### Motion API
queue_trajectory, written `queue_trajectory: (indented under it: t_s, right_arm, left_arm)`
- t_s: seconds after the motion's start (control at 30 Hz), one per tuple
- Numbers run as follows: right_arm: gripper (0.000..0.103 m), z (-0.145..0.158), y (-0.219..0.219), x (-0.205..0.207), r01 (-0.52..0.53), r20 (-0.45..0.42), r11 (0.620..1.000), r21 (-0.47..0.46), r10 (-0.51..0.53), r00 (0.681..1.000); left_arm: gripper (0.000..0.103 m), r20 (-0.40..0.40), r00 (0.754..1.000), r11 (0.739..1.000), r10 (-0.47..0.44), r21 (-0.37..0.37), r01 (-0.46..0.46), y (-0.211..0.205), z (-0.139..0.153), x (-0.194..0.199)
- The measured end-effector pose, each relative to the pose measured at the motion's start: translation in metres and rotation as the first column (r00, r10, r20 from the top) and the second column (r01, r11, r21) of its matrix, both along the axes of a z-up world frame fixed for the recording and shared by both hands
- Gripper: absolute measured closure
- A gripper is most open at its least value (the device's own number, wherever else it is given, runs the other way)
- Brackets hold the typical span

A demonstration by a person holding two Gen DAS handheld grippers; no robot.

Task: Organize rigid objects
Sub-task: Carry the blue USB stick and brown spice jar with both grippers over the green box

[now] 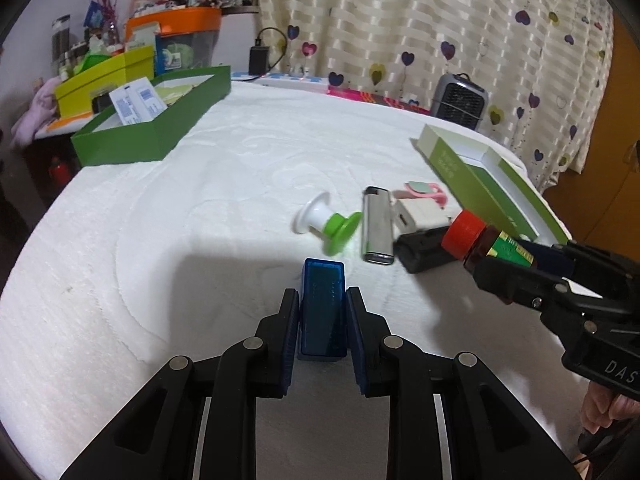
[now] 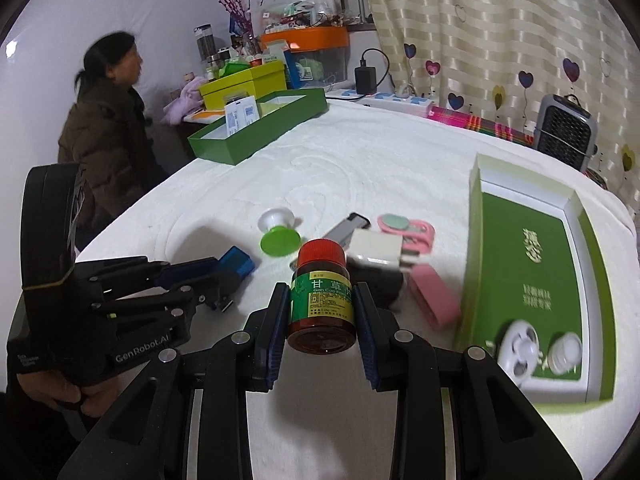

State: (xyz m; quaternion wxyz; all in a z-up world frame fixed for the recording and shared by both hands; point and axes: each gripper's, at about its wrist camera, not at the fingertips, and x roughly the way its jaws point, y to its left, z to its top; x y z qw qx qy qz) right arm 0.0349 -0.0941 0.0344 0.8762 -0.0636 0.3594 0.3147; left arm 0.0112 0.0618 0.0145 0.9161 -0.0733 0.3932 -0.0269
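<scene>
**Both my grippers are holding something**

I look through my two cameras. My left gripper (image 1: 322,300) is squeezed tight on a little blue box (image 1: 323,308). Both pads press flat on its sides, and the box sticks out in front of the fingers, up off the white blanket (image 1: 200,184).

My right gripper (image 2: 322,300) has a small brown bottle (image 2: 322,300) between its pads. The bottle has a red cap and a green and yellow label. The pads touch both sides of it, and it is lifted above the blanket.

On the blanket, between my grippers and the far boxes, lies a small pile of things. There is a white and green spool (image 1: 326,220) on its side. Just beside it is a silver lighter (image 1: 377,226). Next to that is a white plug (image 2: 376,250), touching a black thing (image 1: 424,250). A pink clip (image 2: 408,230) and a pink block (image 2: 436,300) lie near them.

On the right is an open green and white box (image 2: 536,264). Two white round things (image 2: 520,350) sit in its near end.

Far off on the left is a long green tray (image 1: 148,136) with paper packets in it. A person in a dark coat (image 2: 104,136) sits past the blanket's edge.
</scene>
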Motion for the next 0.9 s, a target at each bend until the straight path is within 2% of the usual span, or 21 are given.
queue_trajectory:
  t_s: [0.9]
  right_arm:
    - [0.07, -0.003, -0.025, -0.016, 0.017, 0.007, 0.999, 0.051, -0.017, 1.0]
  left_arm:
    - [0.081, 0.035, 0.998, 0.999, -0.052, 0.014, 0.051, -0.029, 0.019, -0.006]
